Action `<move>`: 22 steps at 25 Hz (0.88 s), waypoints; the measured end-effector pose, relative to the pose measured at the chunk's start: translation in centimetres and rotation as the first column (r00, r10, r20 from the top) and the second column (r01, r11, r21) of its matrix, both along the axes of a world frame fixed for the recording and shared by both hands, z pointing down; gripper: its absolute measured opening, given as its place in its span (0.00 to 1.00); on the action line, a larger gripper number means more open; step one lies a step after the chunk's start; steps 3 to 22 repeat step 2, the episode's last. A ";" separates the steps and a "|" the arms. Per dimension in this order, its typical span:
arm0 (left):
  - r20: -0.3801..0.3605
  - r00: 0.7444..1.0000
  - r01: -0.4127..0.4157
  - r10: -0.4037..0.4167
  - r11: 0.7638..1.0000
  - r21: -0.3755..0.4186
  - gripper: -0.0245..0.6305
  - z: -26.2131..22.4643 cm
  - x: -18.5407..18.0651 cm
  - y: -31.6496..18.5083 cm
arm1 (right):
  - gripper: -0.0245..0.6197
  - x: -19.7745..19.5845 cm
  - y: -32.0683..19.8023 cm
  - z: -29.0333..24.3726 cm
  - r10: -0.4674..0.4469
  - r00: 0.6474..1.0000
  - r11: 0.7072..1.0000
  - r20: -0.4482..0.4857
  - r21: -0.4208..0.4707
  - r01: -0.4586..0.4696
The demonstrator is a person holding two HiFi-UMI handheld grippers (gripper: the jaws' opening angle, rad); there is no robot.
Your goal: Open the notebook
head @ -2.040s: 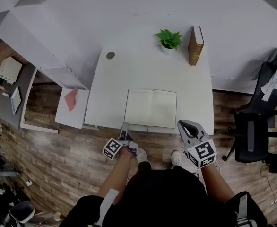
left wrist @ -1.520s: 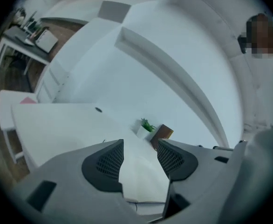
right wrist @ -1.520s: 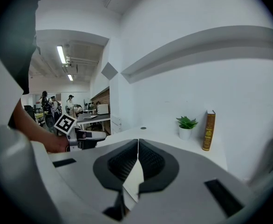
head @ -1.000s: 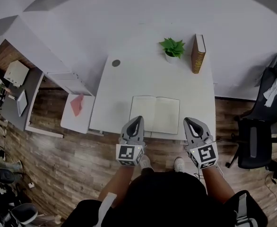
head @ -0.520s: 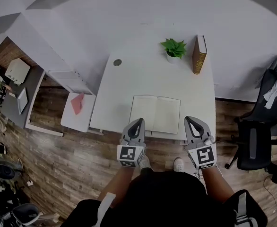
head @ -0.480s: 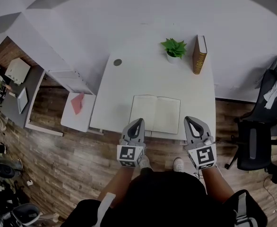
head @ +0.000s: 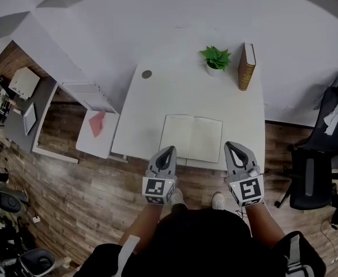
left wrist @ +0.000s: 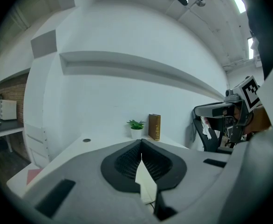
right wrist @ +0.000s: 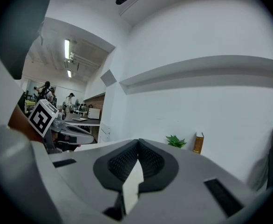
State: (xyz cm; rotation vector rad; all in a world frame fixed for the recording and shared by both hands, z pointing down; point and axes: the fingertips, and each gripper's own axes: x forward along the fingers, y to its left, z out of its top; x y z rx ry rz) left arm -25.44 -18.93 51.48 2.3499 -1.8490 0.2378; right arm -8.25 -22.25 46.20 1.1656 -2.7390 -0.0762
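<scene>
The notebook (head: 192,138) lies open flat on the white table (head: 180,94), near its front edge, showing two blank cream pages. My left gripper (head: 170,149) hovers just in front of the notebook's lower left corner, jaws shut with nothing in them. My right gripper (head: 231,145) hangs beside the notebook's lower right corner, also shut and empty. In the left gripper view the left gripper's (left wrist: 141,141) tips meet, and in the right gripper view so do the right gripper's (right wrist: 137,141). Neither touches the notebook.
A small potted plant (head: 216,58) and an upright brown book (head: 247,67) stand at the table's far edge; a round cable hole (head: 147,74) is at its far left. A low white side table (head: 97,133) stands left, a black office chair (head: 313,172) right.
Two seconds ago my left gripper hung low by my knee; it has since risen level with the right one at the table's front edge. Over the last second both stay still.
</scene>
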 end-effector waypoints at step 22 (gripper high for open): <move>0.000 1.000 -0.001 0.001 1.000 -0.005 0.05 0.1 -0.1 0.0 | 0.04 -0.2 -0.1 -0.2 -0.001 1.000 1.000 0.005 0.002 0.001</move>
